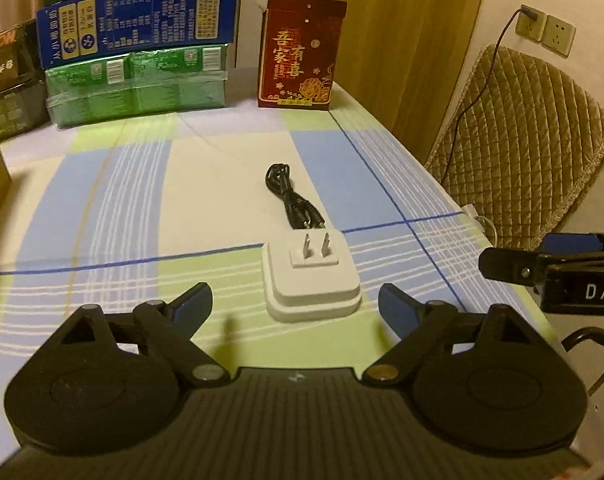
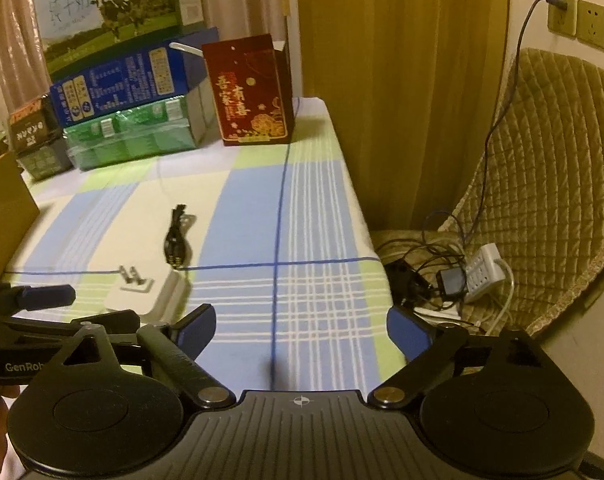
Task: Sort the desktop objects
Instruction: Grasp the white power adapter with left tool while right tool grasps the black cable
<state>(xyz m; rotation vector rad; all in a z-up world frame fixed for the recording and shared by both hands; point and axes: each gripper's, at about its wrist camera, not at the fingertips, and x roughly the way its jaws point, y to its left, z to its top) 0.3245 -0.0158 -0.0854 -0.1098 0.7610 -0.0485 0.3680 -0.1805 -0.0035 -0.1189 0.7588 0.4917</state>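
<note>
Left claw (image 1: 295, 304), jaws spread and empty, poised just short of the white plug adapter (image 1: 312, 280) lying prongs-up on the checked table (image 1: 113, 200); coiled black cable (image 1: 289, 200) just beyond it; right claw (image 2: 302, 332), likewise released, over bare cloth.

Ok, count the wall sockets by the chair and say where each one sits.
2, both on the wall above the quilted chair back. The left socket has a cable plugged into it; the right socket beside it is empty. More may lie outside the views.
</note>
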